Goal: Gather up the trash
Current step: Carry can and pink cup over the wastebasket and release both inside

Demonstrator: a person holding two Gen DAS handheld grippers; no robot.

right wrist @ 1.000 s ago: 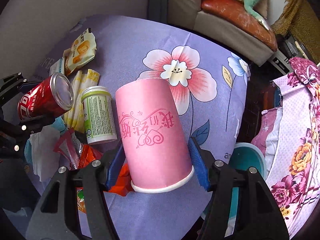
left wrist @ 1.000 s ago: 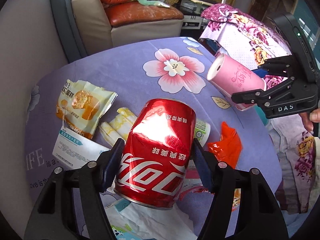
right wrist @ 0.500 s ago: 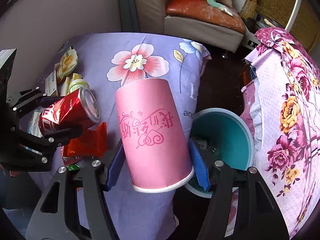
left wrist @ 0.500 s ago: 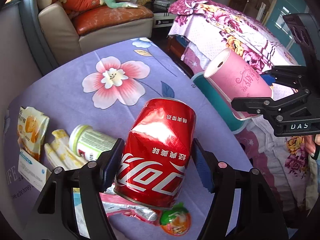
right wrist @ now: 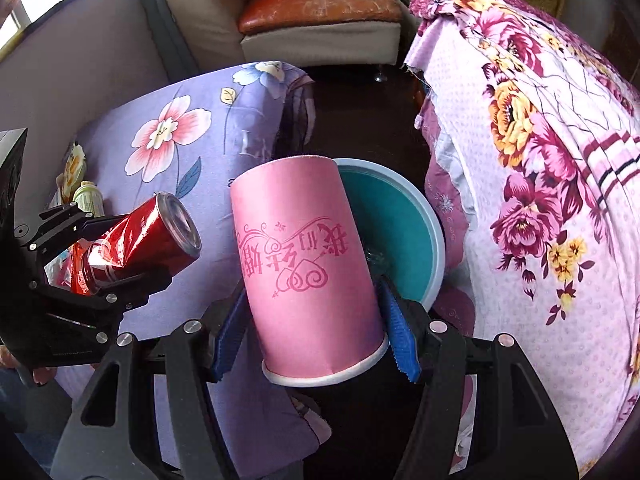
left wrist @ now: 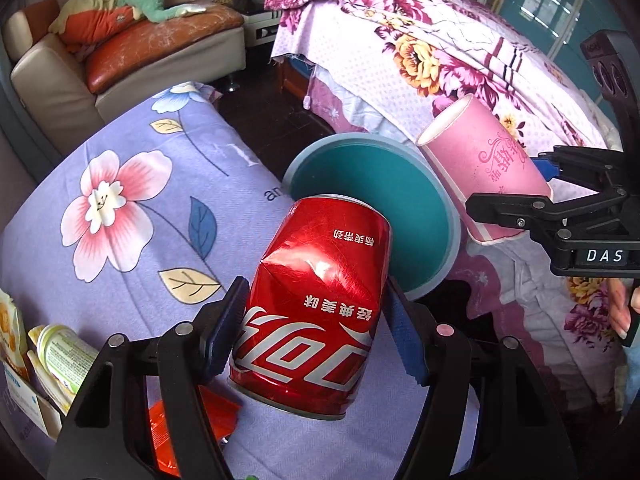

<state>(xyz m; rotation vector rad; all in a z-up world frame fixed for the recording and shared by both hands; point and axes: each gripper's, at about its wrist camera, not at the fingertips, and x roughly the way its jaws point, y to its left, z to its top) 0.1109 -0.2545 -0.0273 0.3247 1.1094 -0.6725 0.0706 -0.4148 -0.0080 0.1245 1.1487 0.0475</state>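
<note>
- Coke can: red, dented on one side, held off the surface in the left gripper. Jaws partway closed, pads pressing its lower flanks; top end points toward the teal bin.
- Paper cup: pink w/ printed script, clamped in the right gripper near its rolled rim, base pointing away, hanging over the bin's edge.
- Handling, can: prob. empty, so light; thin aluminium, already creased, more squeeze = more buckling. Glossy + slick, so the grip belongs on the mid/lower body across the width, as it is now.
- Handling, cup: v. light, soft-walled, ovals easily. The rim end is the stiffest place to hold; the mid wall would collapse.
- Bin sits on the floor in the gap between the purple floral-cloth surface and the bed w/ pink flowered cover.
- Left behind on the surface: small green-label bottle, snack wrappers, orange wrapper.
- Vs 1 s ago: both grippers have swung sideways off the littered middle of the surface toward its edge. The bin was out of the left view and only a sliver in the right; now it's wide open in front of both loads. The bottle + wrappers have slid to the frame edge. Grip on can and cup unchanged, no slip visible.
- Judgement: release over the bin looks next; the cup is closer to lined up than the can.
</note>
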